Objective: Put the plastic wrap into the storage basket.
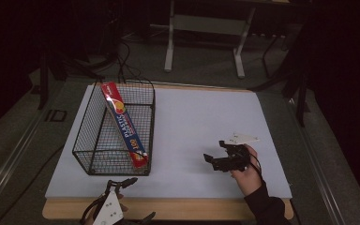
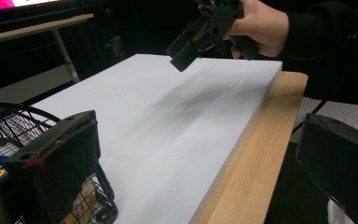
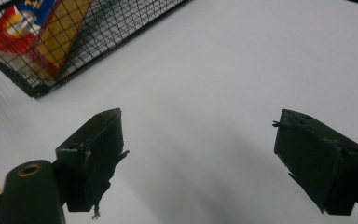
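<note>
The plastic wrap box (image 1: 124, 124), a long red and blue carton with yellow lettering, stands slanted inside the wire basket (image 1: 90, 130), its top end leaning on the far rim and its foot in the near right corner; it looks too long to lie flat there, hence the lean. The basket sits at the left of the white worktop (image 1: 201, 122). The right claw (image 1: 217, 159) hovers over bare worktop well apart from it, jaws spread wide and empty. The left claw (image 1: 122, 183) waits at the near edge beside the basket, also wide open, holding nothing.
</note>
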A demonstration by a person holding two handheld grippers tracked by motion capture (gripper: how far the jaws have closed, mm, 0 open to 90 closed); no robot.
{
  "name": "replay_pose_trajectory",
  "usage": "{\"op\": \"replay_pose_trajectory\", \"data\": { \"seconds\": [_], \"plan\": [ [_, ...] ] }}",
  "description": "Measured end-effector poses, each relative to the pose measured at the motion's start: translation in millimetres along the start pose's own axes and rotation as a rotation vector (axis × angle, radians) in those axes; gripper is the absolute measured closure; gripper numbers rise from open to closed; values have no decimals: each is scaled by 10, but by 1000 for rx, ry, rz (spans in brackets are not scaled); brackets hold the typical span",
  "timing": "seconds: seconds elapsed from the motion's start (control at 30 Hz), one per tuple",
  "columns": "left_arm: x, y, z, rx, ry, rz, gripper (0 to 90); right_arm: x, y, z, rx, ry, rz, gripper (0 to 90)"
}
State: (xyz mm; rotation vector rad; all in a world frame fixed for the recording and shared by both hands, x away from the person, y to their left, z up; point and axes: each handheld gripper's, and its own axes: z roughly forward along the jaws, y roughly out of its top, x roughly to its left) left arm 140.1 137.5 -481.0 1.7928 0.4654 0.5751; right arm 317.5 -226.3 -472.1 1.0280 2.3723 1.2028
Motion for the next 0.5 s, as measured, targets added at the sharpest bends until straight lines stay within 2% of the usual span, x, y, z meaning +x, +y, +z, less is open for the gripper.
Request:
{"op": "replay_pose_trajectory", "data": {
  "seconds": [0.23,0.43,0.5],
  "plan": [
    [11,-4,-17,-6,1,-8,1,8,-80,41,7,-25,-26,154],
    [8,-3,-12,-3,-6,-1,1,19,-138,153,46,-13,-37,153],
    [6,-3,-13,-4,-7,0,1,18,-140,158,41,-12,-38,154]
  ]
}}
